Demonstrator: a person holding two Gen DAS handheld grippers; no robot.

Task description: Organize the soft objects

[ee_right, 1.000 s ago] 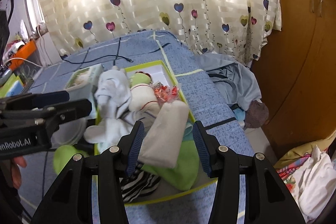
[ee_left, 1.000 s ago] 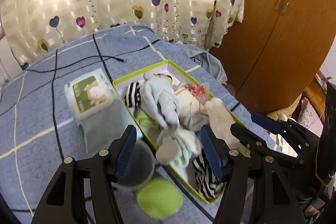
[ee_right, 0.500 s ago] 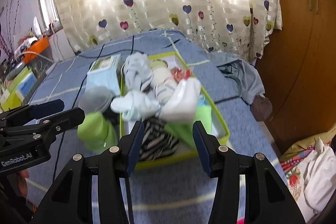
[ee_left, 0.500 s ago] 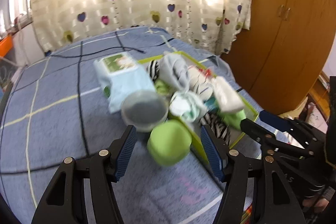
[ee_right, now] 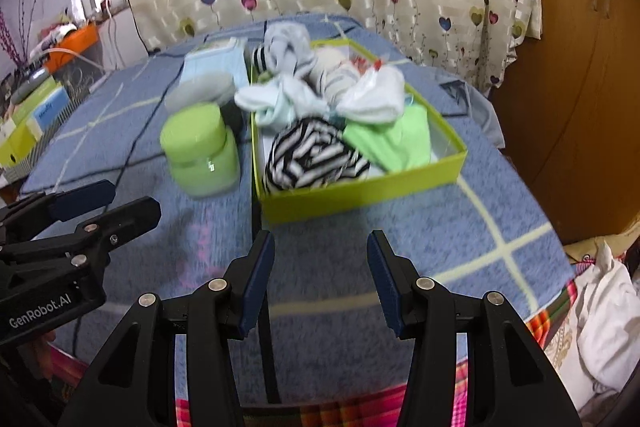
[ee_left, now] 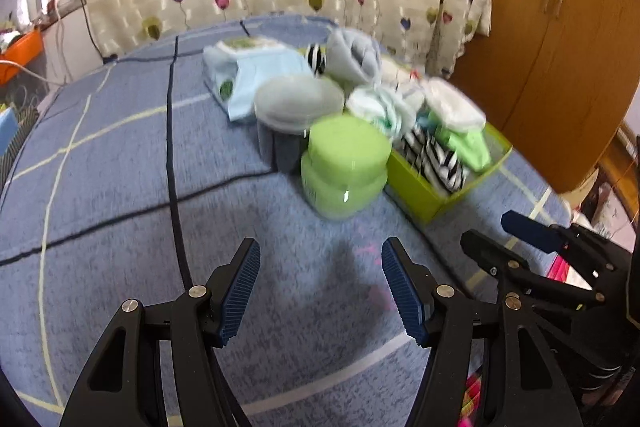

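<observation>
Yellow-green box is seen filled with socks on the bed; left hand-held gripper and right hand-held gripper are held wide open, empty.

- Left wrist view looks forward over the bed, box in the right half.
- Right wrist view faces the same box, centred, nearer.

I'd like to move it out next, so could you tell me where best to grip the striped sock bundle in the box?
Pinch the raised crown of the striped sock bundle from above; it bulges over the rim of the green box, whose near wall blocks a side approach.
</observation>
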